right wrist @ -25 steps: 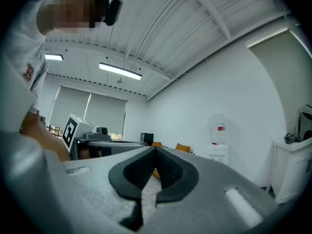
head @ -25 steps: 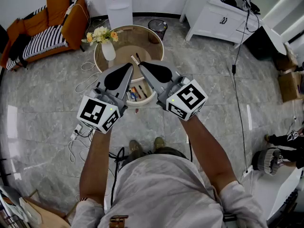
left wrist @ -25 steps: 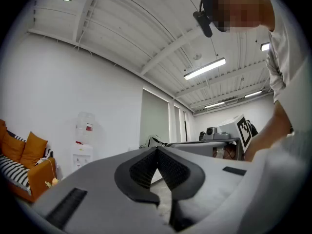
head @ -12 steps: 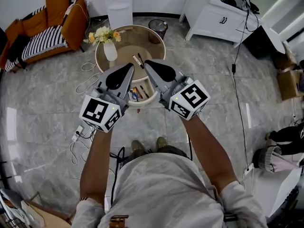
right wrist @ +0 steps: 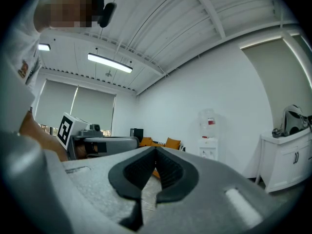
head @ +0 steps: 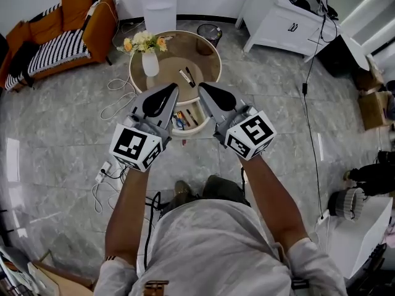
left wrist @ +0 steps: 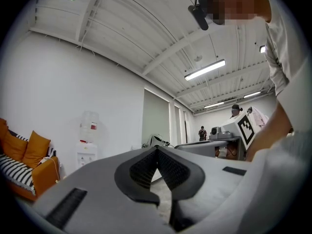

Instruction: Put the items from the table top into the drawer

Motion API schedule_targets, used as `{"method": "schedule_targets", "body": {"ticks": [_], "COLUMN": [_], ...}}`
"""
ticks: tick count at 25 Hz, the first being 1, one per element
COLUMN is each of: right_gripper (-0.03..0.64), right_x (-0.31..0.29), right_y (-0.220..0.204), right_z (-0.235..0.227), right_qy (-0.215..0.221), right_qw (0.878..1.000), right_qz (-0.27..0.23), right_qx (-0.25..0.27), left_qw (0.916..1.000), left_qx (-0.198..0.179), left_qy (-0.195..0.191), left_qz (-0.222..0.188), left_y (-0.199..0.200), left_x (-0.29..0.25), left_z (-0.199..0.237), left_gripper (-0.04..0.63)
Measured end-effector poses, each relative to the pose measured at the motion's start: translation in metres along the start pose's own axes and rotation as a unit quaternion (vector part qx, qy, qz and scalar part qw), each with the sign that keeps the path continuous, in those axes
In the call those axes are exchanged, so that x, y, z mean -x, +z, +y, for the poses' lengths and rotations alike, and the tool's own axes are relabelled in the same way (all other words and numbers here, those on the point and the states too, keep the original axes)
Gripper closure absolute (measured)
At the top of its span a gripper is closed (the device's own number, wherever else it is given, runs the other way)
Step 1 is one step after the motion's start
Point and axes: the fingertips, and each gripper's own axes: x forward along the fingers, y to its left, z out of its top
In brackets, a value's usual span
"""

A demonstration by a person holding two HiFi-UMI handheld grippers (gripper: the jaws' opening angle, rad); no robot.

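Jaws together, empty; tabletop items (head: 187, 77) lie below, ahead.

Grey marble floor (head: 55, 140) meets white walls (left wrist: 48, 91). An orange sofa (head: 92, 26) with striped cushions stands far left, a water dispenser (head: 159, 5) near it, a white cabinet (head: 281, 20) right. Fluorescent tubes (left wrist: 204, 69) light the ribbed ceiling (left wrist: 136, 28).

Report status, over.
Left gripper shut, empty; right gripper same. Two small items on table, untouched. Drawer open, things inside. Vase off to the side.
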Motion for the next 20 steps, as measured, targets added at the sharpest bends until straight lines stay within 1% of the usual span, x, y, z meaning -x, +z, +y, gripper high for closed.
{"method": "schedule_targets", "body": {"ticks": [4,9,15,20], "right_gripper": [0.615,0.615,0.615,0.615], "right_x": [-0.005,-0.016,-0.033,-0.055], "right_y": [-0.015,-0.029,-0.06,-0.087], "right_z": [0.003,-0.008,-0.041,-0.073], "right_qy": [-0.004,-0.009,-0.015,-0.017], "right_qw": [1.0,0.999,0.997,0.995], "right_qz": [0.019,0.03,0.052,0.068], "right_qx": [0.004,0.017,0.046,0.065], "left_qw": [0.9999,0.9997,0.9995,0.9987], "left_qx": [0.011,0.017,0.007,0.005], "left_qy": [0.009,0.016,0.021,0.038], "left_qz": [0.001,0.006,0.023,0.032], "left_y": [-0.01,-0.023,-0.052,-0.077], "left_x": [0.006,-0.002,-0.031,-0.059], "left_z": [0.011,0.023,0.039,0.066], "left_gripper": [0.597,0.597,0.597,0.597]}}
